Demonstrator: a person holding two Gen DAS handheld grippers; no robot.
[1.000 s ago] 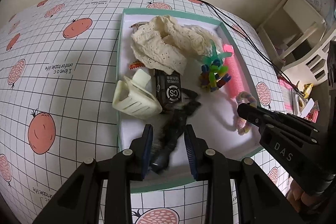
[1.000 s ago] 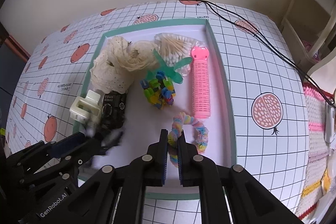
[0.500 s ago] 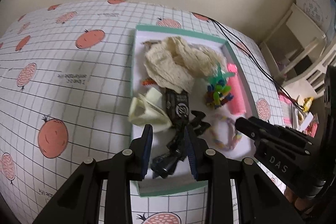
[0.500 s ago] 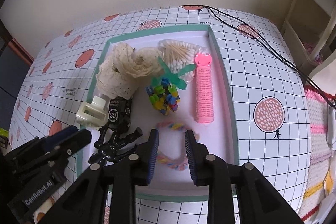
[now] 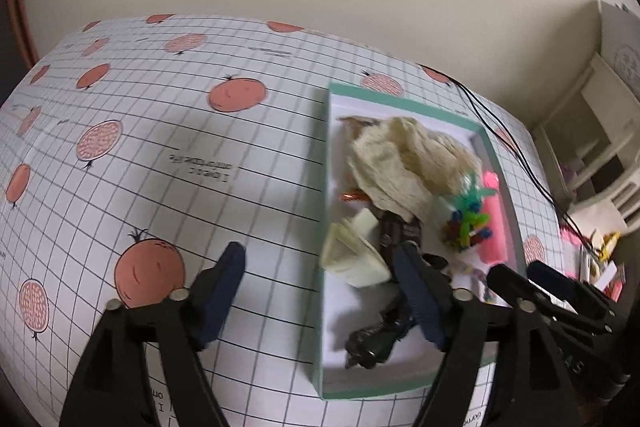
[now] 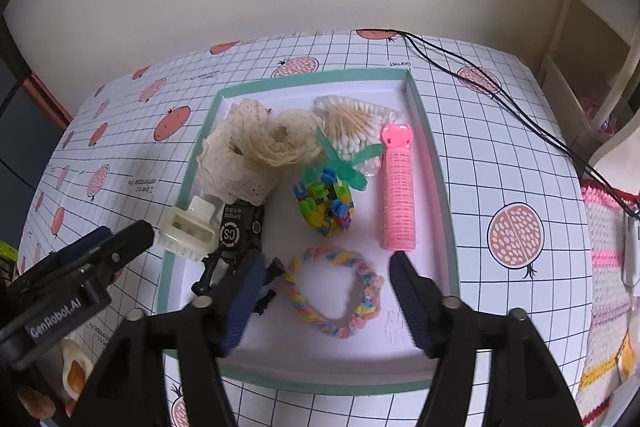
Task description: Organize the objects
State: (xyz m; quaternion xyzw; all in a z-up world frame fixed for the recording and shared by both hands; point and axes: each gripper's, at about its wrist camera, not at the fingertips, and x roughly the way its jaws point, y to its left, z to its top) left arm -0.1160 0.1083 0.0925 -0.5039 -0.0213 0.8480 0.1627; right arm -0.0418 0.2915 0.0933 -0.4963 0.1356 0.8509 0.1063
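Lying inside a shallow tray (image 6: 434,163) with mint-green rim and white floor, on a table (image 6: 500,155) under a gridded cloth printed with pomegranates: a jumble of small objects. Crumpled cream lace fabric (image 6: 256,151) at the far left, eyelet-patterned and soft. Beside it, a clear bag of cotton swabs (image 6: 352,129) with wooden sticks. Along the right wall, a pink hair roller (image 6: 397,195), cylindrical, bristly. At centre, a cluster of bright plastic blocks (image 6: 324,205) under a translucent green propeller-shaped piece (image 6: 348,167). Nearer, a braided pastel hair tie (image 6: 336,293), fuzzy, forming a loose ring flat on the tray floor. On the left side, a cream plastic claw clip (image 6: 188,231), ribbed and boxy, touching a black pouch (image 6: 240,227) marked "CS". Below that, a glossy black clip (image 5: 376,335), spiky, resting near the tray's front left corner.

Poised above the hair tie with jaws spread wide, gripping nothing: right tool (image 6: 324,301). Straddling the tray's left rim, likewise wide open and empty: left tool (image 5: 320,295), one finger over the cloth, the other over the black clip. Trailing across the table's far right corner: thin black cables (image 6: 480,95).
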